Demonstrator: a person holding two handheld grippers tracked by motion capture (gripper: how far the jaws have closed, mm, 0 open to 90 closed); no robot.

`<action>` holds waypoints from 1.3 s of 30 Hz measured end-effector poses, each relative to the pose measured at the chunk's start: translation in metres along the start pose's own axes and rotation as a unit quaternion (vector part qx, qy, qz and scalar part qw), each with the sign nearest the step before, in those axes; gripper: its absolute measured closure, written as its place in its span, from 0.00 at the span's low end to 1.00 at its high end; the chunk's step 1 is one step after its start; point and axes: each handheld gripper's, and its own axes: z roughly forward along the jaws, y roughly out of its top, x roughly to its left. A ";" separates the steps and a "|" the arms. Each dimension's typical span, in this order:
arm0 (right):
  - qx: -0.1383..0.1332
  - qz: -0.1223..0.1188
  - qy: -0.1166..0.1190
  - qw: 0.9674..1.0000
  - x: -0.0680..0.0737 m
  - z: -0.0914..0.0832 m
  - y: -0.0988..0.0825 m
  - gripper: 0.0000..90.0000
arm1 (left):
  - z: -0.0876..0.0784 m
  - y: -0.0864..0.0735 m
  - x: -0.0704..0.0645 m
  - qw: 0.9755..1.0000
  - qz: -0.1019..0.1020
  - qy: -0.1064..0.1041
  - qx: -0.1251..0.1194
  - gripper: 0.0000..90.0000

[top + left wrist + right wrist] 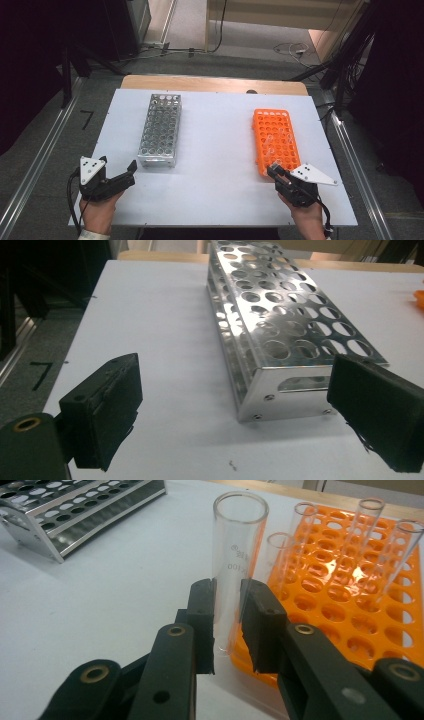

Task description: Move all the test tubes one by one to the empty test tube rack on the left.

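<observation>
The right gripper (227, 625) has its two black jaws clamped on a clear glass test tube (235, 555), gripping it low on its length. The tube stands upright, long axis vertical, open mouth up and rounded bottom down, at the near left corner of the orange plastic tube rack (345, 605); whether its bottom sits in a hole or is just clear of the rack cannot be told. More clear tubes (362, 535) stand in that rack farther back.

In the high view the right gripper (274, 170) is at the near end of the orange rack (275, 137), near the table's (215, 165) near right corner.

The left gripper (235, 410) has its jaws wide apart with nothing between them, near the table's near left corner, pointing at the near end of the perforated silver metal tube rack (280, 325), whose long axis runs from near edge to far edge.
</observation>
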 end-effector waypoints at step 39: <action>0.013 -0.032 0.071 0.997 0.048 0.042 0.019 0.81 | 0.003 0.007 -0.043 0.997 0.036 -0.066 0.002 0.10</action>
